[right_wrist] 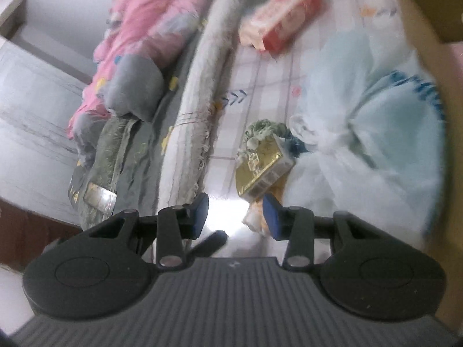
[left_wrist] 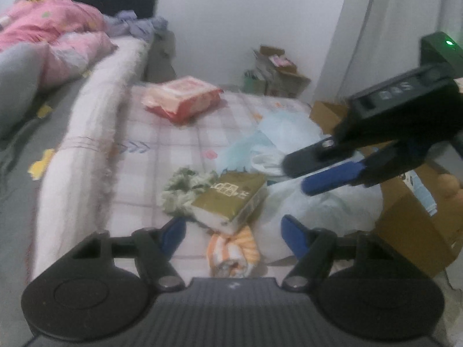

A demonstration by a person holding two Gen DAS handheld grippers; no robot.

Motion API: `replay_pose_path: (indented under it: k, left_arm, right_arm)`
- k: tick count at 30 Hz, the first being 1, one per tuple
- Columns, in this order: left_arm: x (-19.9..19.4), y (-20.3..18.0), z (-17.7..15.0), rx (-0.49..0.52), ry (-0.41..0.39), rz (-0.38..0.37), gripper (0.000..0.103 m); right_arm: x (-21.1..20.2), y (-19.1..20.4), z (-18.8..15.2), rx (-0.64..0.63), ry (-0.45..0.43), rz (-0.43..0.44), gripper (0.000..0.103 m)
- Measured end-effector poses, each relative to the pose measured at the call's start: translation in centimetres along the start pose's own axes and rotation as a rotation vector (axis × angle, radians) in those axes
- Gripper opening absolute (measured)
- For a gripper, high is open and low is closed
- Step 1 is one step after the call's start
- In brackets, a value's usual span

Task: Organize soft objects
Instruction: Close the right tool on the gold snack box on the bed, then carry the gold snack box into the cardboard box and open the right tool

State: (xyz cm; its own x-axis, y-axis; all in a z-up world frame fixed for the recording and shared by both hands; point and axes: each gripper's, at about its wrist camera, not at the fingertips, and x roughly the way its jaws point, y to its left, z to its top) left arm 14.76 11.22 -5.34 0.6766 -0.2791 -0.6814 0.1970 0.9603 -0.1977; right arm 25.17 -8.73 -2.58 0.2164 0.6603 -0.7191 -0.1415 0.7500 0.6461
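Note:
On the checked bed sheet (left_wrist: 179,141) lie a gold tissue pack (left_wrist: 231,199), a green fuzzy cloth (left_wrist: 185,185) behind it and an orange striped rolled cloth (left_wrist: 233,251) in front of it. My left gripper (left_wrist: 233,232) is open and empty, with the striped cloth between its jaws' line. My right gripper (left_wrist: 292,176) comes in from the right, open, above a light blue plastic bag (left_wrist: 277,136). In the right wrist view my right gripper (right_wrist: 235,214) is open and empty just before the gold pack (right_wrist: 260,170) and the green cloth (right_wrist: 262,133).
A red and white tissue pack (left_wrist: 181,98) lies further back on the sheet. A pink quilt (left_wrist: 49,29) and a grey pillow (right_wrist: 134,86) are on the bed at left. Cardboard boxes (left_wrist: 413,219) stand at right. The blue bag (right_wrist: 376,121) covers the right side.

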Motion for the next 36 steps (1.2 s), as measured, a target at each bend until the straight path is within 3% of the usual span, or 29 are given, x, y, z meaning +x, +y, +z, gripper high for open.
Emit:
replay_pose_path:
  k: [9, 13, 17, 24, 26, 36]
  left_arm:
    - [6.3, 1.8, 1.9, 0.028, 0.096, -0.057, 0.079]
    - [7.6, 2.4, 2.0, -0.002, 0.115, -0.077, 0.075]
    - [7.7, 2.3, 1.7, -0.008, 0.126, -0.098, 0.068]
    - [5.9, 1.2, 0.9, 0.01, 0.11, -0.113, 0.066]
    - [5.9, 1.1, 0.8, -0.004, 0.121, -0.113, 0.056]
    - [3.7, 0.6, 0.4, -0.058, 0.104, -0.09, 0.055]
  right_arm:
    - [5.6, -0.9, 2.5, 0.074, 0.103, -0.091, 0.041]
    - [6.1, -1.4, 2.9, 0.091, 0.107, -0.105, 0.041]
    - [6.8, -1.8, 2.9, 0.102, 0.101, -0.109, 0.041]
    - [7.1, -2.4, 2.5, 0.112, 0.07, -0.106, 0.041]
    - [7.2, -2.4, 2.3, 0.103, 0.06, -0.099, 0.038]
    - [5.6, -1.6, 0.9, 0.043, 0.014, -0.059, 0.028]
